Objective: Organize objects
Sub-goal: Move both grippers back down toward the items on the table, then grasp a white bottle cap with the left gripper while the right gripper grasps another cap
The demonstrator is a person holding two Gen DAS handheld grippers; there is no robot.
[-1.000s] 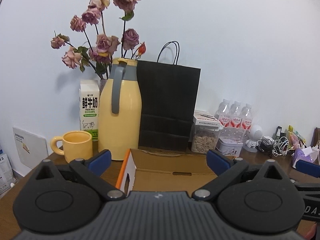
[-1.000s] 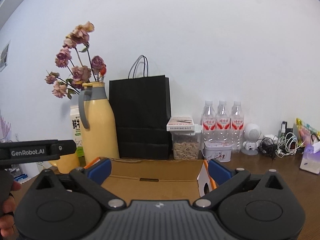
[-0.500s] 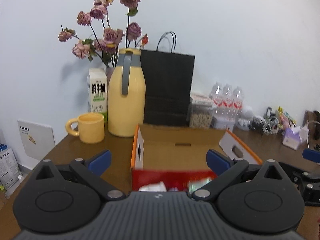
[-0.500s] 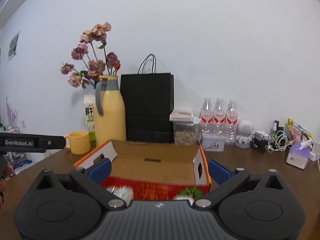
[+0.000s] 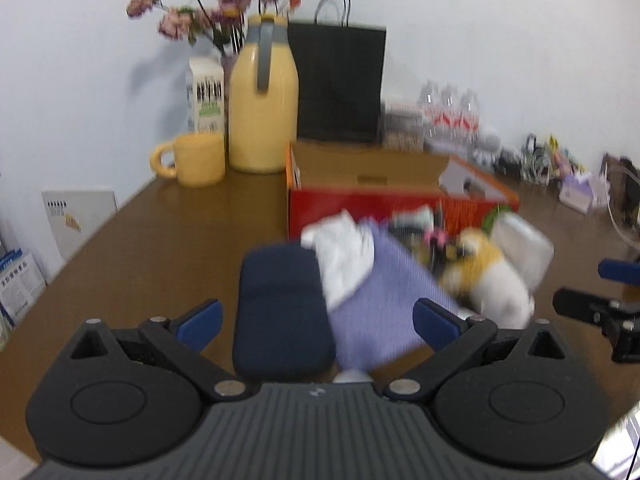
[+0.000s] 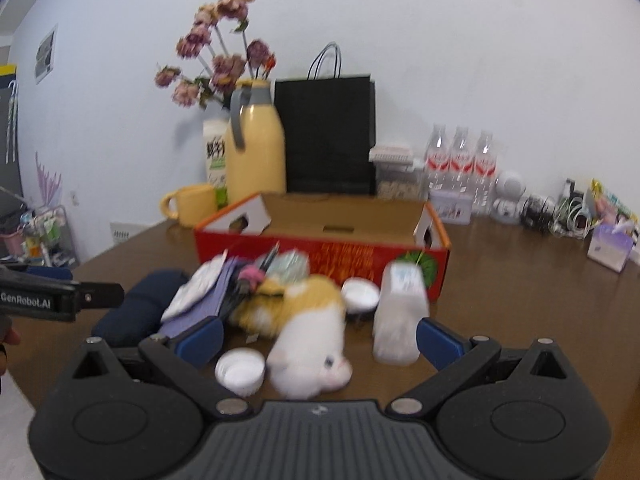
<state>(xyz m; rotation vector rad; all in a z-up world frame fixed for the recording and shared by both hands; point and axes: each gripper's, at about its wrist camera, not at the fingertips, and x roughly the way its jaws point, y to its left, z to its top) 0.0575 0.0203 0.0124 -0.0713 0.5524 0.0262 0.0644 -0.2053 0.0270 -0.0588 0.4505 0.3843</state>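
The right gripper (image 6: 318, 340) hangs with jaws wide apart, holding nothing, and straight ahead between them lies the orange-and-white plush toy (image 6: 304, 330), its long axis running away from the jaws, white end nearest. I judge the right hand the nearer one for it. The left gripper (image 5: 316, 320), likewise spread and empty, faces a dark navy padded pouch (image 5: 280, 300) and a lilac cloth (image 5: 380, 300). Beyond sits the open red cardboard box (image 6: 320, 248). Only the right view shows the two white round lids (image 6: 240, 370).

Bright even light, motion blur, fisheye warping
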